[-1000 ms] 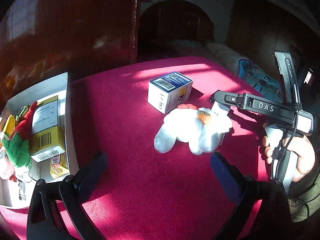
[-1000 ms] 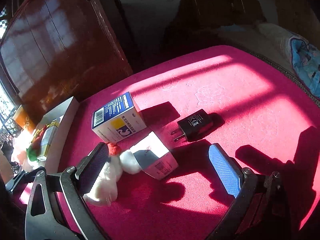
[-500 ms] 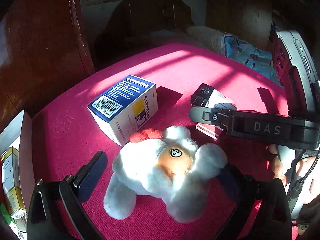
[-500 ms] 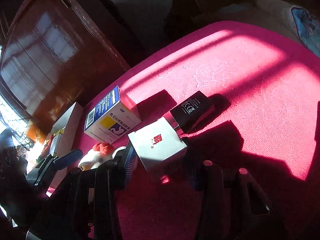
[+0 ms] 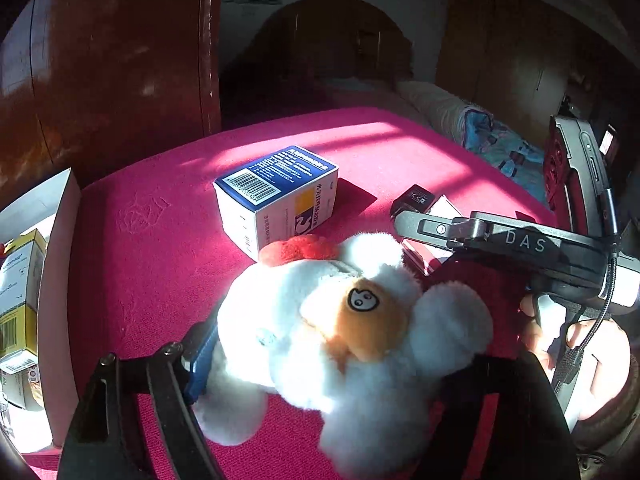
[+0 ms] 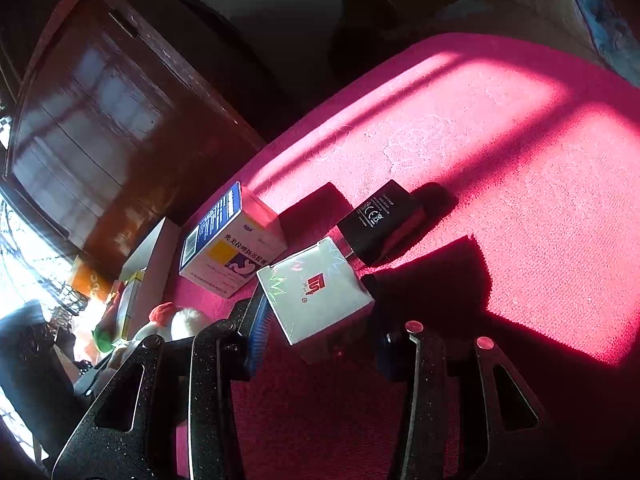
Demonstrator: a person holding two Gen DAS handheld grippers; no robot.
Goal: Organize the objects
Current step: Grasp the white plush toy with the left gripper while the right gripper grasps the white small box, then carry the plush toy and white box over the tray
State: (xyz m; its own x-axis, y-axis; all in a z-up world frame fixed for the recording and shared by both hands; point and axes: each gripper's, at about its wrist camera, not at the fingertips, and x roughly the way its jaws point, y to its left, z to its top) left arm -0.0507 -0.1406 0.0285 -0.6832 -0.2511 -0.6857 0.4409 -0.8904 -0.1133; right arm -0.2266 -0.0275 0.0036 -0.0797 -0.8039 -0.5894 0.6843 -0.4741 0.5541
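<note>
A white plush toy (image 5: 352, 320) with an orange face and a red tuft lies on the red tablecloth (image 5: 152, 260). My left gripper (image 5: 340, 360) is closing around it. Its left pad (image 5: 200, 356) presses into the fur and the plush hides the other finger. My right gripper (image 6: 320, 336) is shut on a small white box with a red logo (image 6: 316, 288), one pad on each side. In the left wrist view that white box (image 5: 444, 208) shows behind the right gripper's finger (image 5: 480, 232). The plush toy (image 6: 180, 320) peeks in at the left of the right wrist view.
A blue and white medicine box (image 5: 276, 196) stands behind the plush. A black charger (image 6: 376, 216) lies just beyond the white box. At the left edge, a white tray (image 5: 60, 240) holds yellow medicine boxes (image 5: 20, 280). A dark wooden cabinet (image 5: 100, 80) rises behind. A hand (image 5: 592, 356) grips the right tool.
My left gripper has come forward over the plush and its jaws have narrowed onto it. My right gripper, open a second ago, has shut on the white box and rolled.
</note>
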